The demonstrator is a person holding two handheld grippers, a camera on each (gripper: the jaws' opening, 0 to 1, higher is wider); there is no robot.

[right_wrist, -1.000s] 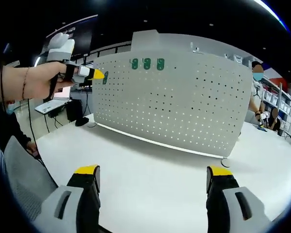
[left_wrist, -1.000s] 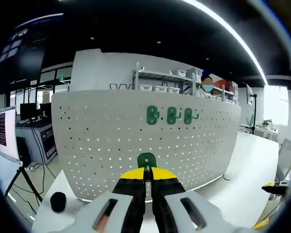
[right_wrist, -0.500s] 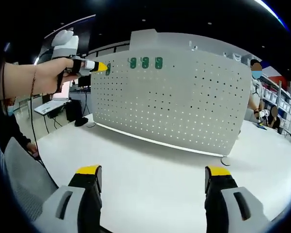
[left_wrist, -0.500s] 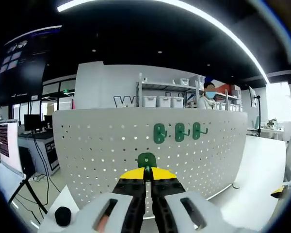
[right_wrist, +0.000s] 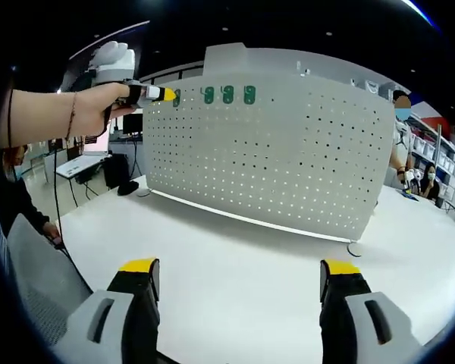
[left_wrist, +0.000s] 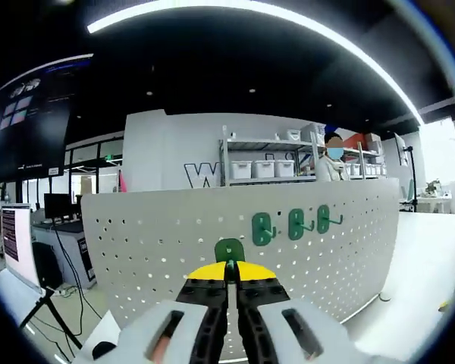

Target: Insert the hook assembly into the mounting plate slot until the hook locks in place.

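In the left gripper view my left gripper (left_wrist: 228, 271) is shut on a green hook (left_wrist: 229, 250), held up in front of the white pegboard mounting plate (left_wrist: 167, 235). Three green hooks (left_wrist: 296, 224) hang in a row near the plate's top edge, to the right of the held one. In the right gripper view the left gripper (right_wrist: 165, 94) shows at the plate's upper left, the green hook (right_wrist: 177, 97) at its tip just left of the three mounted hooks (right_wrist: 228, 94). My right gripper (right_wrist: 239, 273) stands open low over the white table (right_wrist: 235, 258), nothing between its jaws.
The pegboard (right_wrist: 288, 159) stands upright across the table. A person (right_wrist: 400, 144) stands beyond its right end, and shelves with white bins (left_wrist: 262, 163) sit behind it. A small black object (left_wrist: 102, 349) lies at the lower left.
My left gripper has risen and moved right with the green hook, closing on the row of mounted hooks near the plate's top. The right gripper has stayed where it was.
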